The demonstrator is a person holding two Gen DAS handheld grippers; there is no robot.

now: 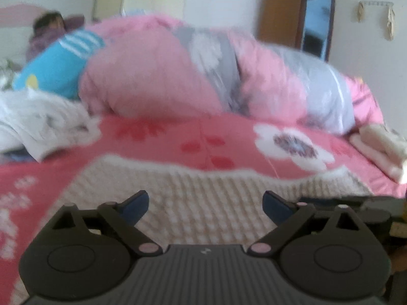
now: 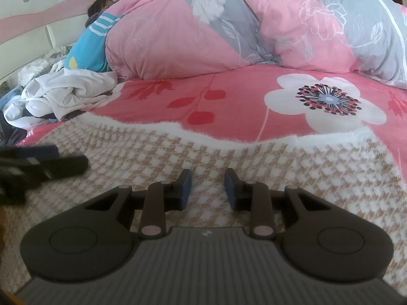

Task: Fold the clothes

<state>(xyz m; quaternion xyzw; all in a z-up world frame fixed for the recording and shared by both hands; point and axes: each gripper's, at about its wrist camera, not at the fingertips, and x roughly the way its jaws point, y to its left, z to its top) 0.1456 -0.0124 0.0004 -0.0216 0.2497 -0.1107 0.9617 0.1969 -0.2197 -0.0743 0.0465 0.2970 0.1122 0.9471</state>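
On the pink flowered bedspread the checked brown-and-white garment lay spread flat, the left gripper gaping wide above it, the right gripper part-open with nothing between its pads.

Sweater on bed — quilt behind

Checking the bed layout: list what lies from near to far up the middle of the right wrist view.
right gripper, jaws apart with nothing between → tan-and-white checked garment → red floral bedsheet → pink-and-grey quilt heap.
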